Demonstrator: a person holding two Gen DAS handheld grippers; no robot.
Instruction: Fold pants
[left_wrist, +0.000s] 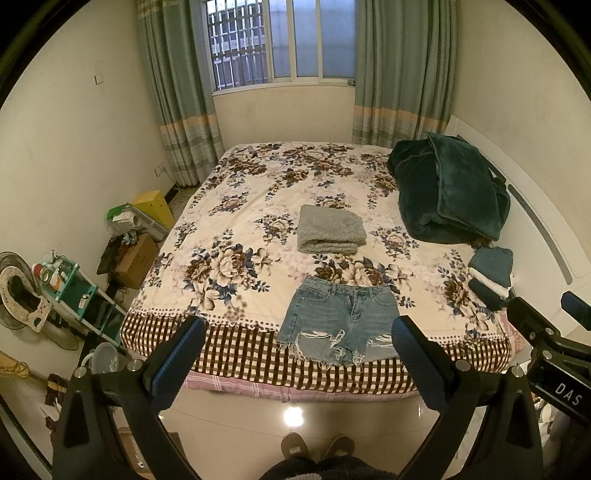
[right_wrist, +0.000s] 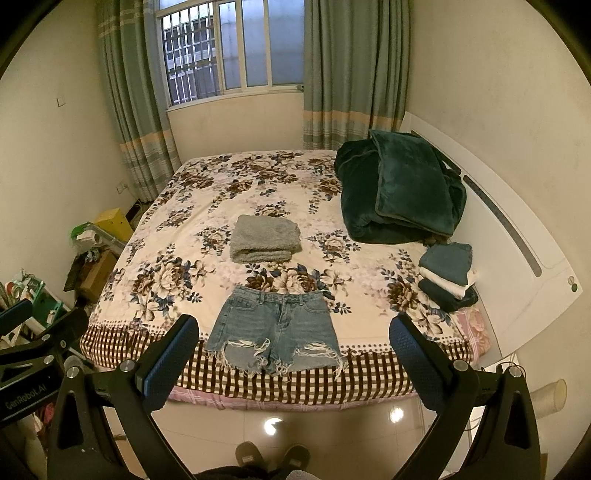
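Floral cotton bedspread (left_wrist: 236, 206) fills both my views, with the pale-blue frayed denim shorts (left_wrist: 338, 321) laid flat at its near edge, hems overhanging the brown check border. I hold my left gripper (left_wrist: 299, 354) and right gripper (right_wrist: 293, 350) above the floor short of the bed, jaws wide apart, empty. My worry: pinching only the top denim layer, or tugging the hems so the shorts slide off. Lettering reads "DAS" (left_wrist: 569, 394) and, I think, "GenRobot.AI" (right_wrist: 26, 398).
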